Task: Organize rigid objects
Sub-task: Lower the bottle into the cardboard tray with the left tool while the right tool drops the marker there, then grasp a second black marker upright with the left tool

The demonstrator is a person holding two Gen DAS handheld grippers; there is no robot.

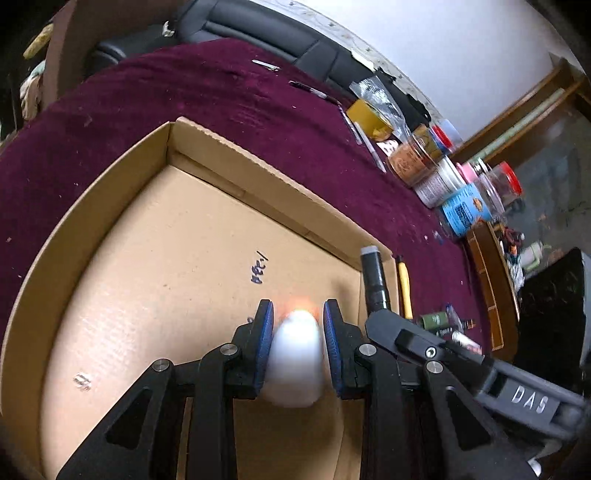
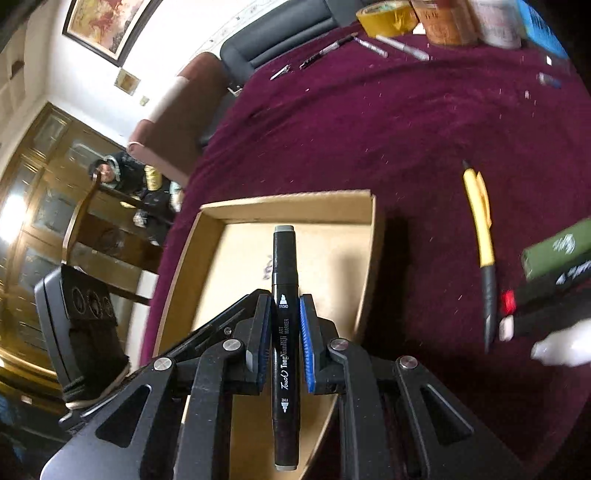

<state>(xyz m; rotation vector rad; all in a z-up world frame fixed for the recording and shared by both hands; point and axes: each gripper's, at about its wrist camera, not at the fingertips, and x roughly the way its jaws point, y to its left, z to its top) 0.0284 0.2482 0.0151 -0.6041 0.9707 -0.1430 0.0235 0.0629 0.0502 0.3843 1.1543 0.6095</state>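
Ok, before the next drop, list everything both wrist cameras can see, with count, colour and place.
cardboard box: 1, brown, open, on the cloth
tablecloth: 1, maroon, covering the table
art marker: 1, black with grey caps, in the right gripper above the box
white object: 1, white, blurred, in the left gripper above the box
yellow pen: 1, yellow and black, on the cloth right of the box
tape roll: 1, yellow, far edge of the table
jars and cans: several, mixed colours, far side of the table
pens: several, dark and silver, far side
left gripper: shut on the white object
right gripper: shut on the marker
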